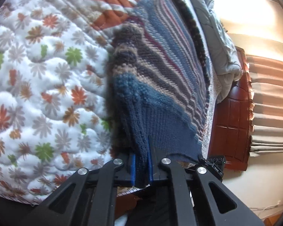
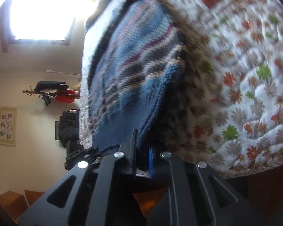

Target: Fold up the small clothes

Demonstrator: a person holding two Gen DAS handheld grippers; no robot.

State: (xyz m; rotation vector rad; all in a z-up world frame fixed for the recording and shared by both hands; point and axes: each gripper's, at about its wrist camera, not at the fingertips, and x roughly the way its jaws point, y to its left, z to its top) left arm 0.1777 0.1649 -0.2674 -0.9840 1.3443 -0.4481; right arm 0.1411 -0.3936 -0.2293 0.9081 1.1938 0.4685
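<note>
Both your grippers — left gripper (image 1: 141, 167), right gripper (image 2: 142, 159) — have jaws clenched on the dark hem of the striped knit sweater (image 1: 160, 71), lifted over the floral quilt (image 1: 37, 75) on the bed — folding looks barely begun, every fold remains

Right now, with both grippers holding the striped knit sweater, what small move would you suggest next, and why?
Probably carry the hem forward over the body. The left gripper and right gripper each pinch the dark-blue ribbed hem of the blue striped knit sweater, lifted above the white floral quilt.
</note>
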